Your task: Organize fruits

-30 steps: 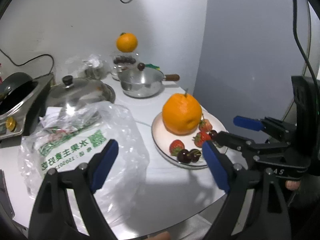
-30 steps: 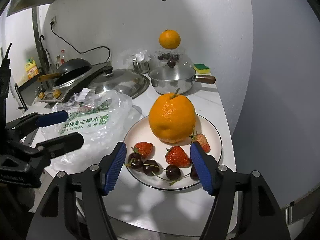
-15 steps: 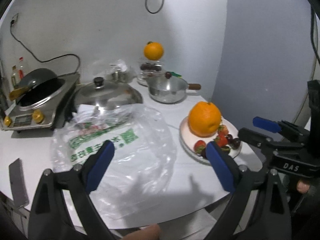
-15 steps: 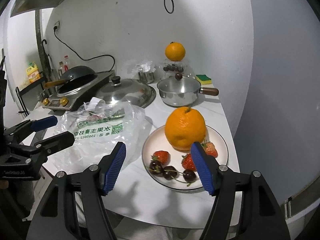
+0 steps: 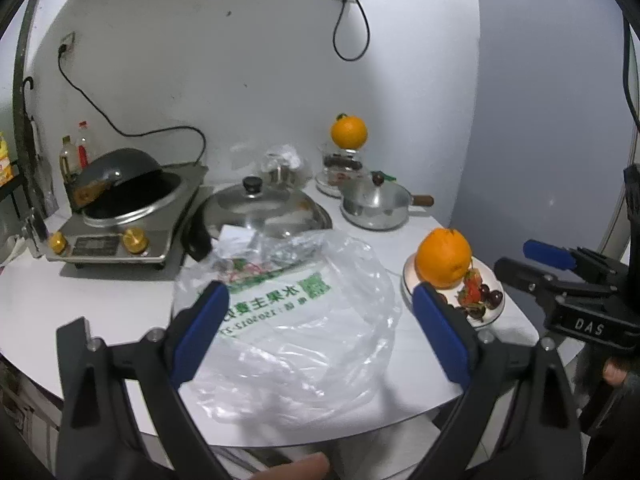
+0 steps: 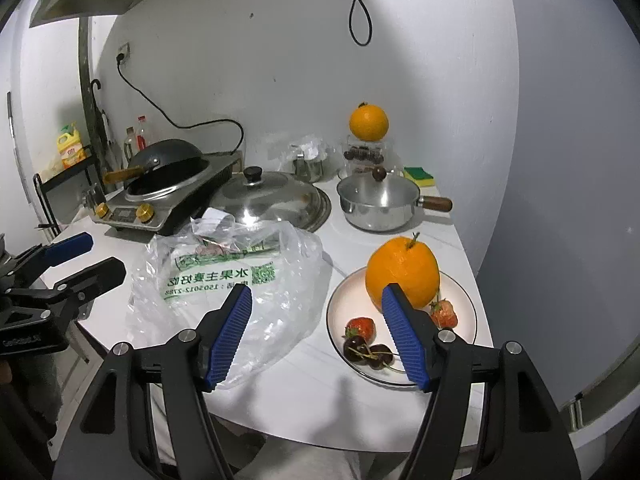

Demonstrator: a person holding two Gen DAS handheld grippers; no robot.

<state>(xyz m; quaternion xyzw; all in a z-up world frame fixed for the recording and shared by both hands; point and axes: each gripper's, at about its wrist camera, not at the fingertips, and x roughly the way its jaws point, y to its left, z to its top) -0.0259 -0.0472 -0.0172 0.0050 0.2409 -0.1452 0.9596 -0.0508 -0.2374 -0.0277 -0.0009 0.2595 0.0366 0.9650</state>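
A white plate at the counter's right front holds a large orange, strawberries and dark cherries. A clear plastic bag with green print lies left of the plate. A second orange sits on a glass jar at the back. My left gripper is open and empty, held back over the bag's near side. My right gripper is open and empty, held back from the counter edge between bag and plate.
A steel saucepan, a large steel lid, an induction cooker with a black wok and a sponge stand behind. The white counter ends just in front of both grippers. The wall is close on the right.
Both grippers have pulled back and up from the plate, so the counter shows wider and farther. The left view has swung left toward the bag. Both stay open.
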